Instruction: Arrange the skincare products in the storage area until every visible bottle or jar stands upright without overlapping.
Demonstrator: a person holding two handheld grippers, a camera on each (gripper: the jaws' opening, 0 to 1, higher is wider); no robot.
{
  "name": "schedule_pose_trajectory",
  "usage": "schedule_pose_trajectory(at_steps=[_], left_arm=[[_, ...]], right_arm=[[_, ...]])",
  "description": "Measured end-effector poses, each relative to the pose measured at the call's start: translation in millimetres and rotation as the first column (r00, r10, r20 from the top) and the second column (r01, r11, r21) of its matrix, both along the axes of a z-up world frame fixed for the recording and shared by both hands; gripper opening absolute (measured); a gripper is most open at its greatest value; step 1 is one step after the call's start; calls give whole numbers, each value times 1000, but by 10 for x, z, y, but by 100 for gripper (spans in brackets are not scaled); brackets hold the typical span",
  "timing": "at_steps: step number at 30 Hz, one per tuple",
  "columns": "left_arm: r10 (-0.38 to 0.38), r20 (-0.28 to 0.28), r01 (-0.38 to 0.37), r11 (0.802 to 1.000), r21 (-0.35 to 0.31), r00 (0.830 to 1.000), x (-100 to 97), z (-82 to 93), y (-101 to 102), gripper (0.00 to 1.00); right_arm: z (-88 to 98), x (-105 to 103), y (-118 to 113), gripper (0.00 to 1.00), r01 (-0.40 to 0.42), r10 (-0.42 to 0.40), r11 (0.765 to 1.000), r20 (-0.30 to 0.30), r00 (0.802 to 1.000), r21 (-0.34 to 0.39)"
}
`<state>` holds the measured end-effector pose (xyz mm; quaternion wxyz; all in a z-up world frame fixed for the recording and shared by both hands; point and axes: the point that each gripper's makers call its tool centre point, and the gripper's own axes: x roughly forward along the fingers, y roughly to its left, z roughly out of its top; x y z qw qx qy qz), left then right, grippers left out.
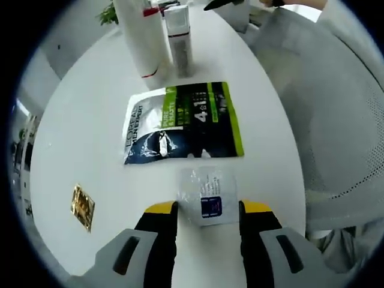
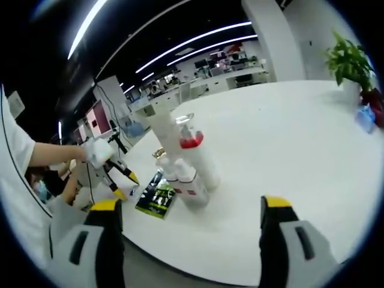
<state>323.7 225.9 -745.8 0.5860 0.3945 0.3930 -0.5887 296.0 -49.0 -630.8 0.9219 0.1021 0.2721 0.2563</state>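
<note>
Flat, a clear sachet [image 1: 207, 195] with blue label lies between claw tips.

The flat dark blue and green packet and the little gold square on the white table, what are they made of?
The flat dark blue and green packet looks like glossy plastic or foil film: it lies flat and its printed face shines. The little gold square seems to be metallic foil, judging by its crinkled glinting surface, though it is too small to be sure. The white table looks smooth, maybe laminate.

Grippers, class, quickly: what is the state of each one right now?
Left claw: open, jaws on either side of a small clear sachet on the white table, not clamped.
Right claw: open, holding nothing.
</note>
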Motion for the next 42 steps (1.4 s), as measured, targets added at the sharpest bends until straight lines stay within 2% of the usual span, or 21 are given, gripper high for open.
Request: schedule_pose_trajectory(at_steps=[6, 16, 22, 27, 28, 29, 32, 35, 37, 41, 42], left_arm=[[21, 15, -21, 1000, 0, 1000, 1, 51, 31, 40], [104, 53, -102, 994, -36, 993, 43, 197, 64, 46], [220, 57, -214, 973, -89, 974, 60, 303, 79, 48], [321, 51, -311, 939, -147, 946, 58, 389, 112, 53], [355, 45, -344, 925, -162, 934, 59, 415, 121, 54], [366, 42, -354, 920, -169, 930, 58, 424, 122, 55], [442, 27, -426, 878, -215, 897, 55, 514, 141, 57], [485, 19, -467, 850, -244, 874, 57, 568, 153, 59], [521, 5, -500, 823, -269, 854, 45, 612, 155, 61], [560, -7, -535, 787, -307, 828, 9, 686, 156, 63], [578, -14, -552, 771, -319, 816, -2, 704, 160, 64]], right_arm=[[28, -12, 9, 96, -5, 5, 1000, 8, 1000, 1], [108, -25, 67, 96, -29, 29, 1000, 31, 999, -3], [137, -47, 106, 96, -47, 47, 999, 41, 998, -5], [151, -77, 122, 96, -57, 57, 998, 45, 997, -3], [154, -81, 124, 96, -59, 59, 998, 47, 997, -3], [159, -86, 127, 96, -60, 60, 998, 48, 997, -4], [179, -94, 140, 96, -66, 66, 998, 53, 996, -3], [195, -97, 159, 96, -74, 74, 997, 58, 996, -1], [204, -96, 171, 96, -79, 79, 997, 60, 995, -1], [227, -96, 192, 96, -88, 88, 996, 67, 994, -2], [229, -96, 194, 96, -90, 89, 996, 68, 994, -2]])
